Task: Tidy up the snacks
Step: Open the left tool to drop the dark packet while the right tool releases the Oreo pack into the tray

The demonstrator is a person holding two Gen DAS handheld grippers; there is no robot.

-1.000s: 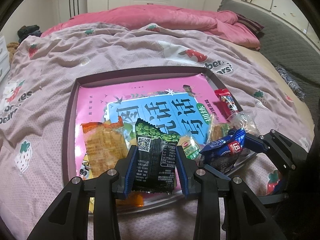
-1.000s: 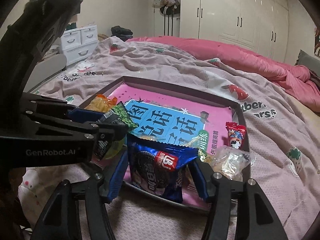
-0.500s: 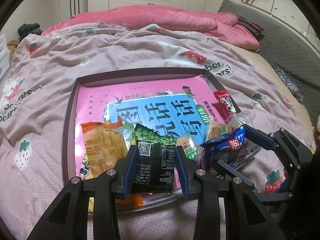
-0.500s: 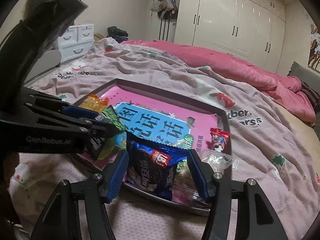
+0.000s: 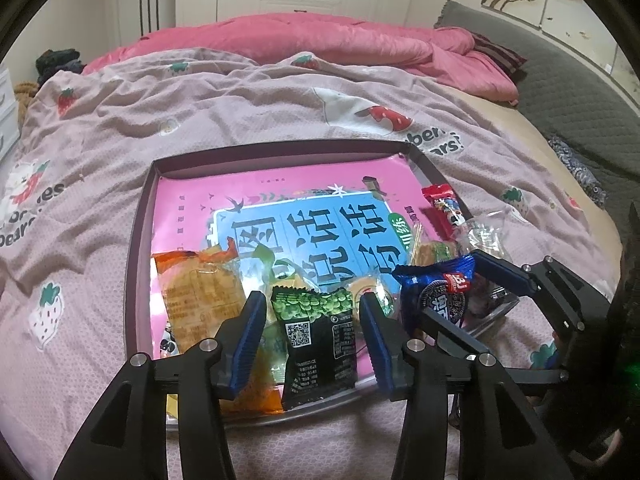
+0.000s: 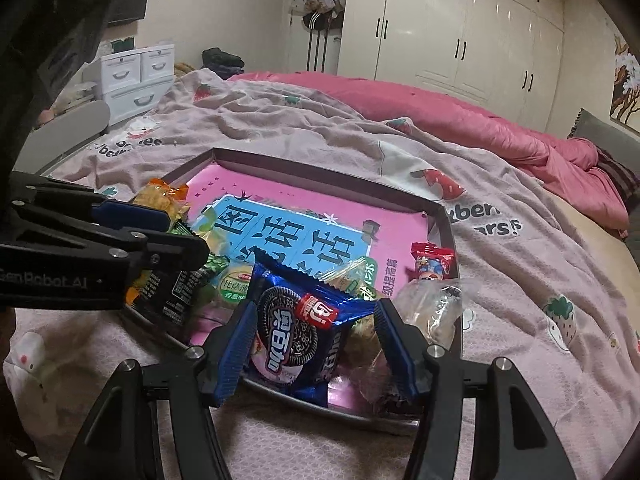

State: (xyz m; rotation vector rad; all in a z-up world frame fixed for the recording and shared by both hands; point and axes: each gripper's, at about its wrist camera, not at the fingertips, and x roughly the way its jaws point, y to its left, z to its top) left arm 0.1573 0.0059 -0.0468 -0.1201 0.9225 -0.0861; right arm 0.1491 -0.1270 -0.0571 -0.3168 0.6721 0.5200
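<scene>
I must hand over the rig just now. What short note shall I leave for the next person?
Left gripper: jaws have just been opening, pads clear of the green-black packet, which lies between them at the near edge of the tray.
Right gripper: shut on the blue cookie packet, over the tray's near right corner.
Done: orange packet and red packet lie in the tray.
Left: place the blue cookie packet; probably tidy the crowded near side.
</scene>
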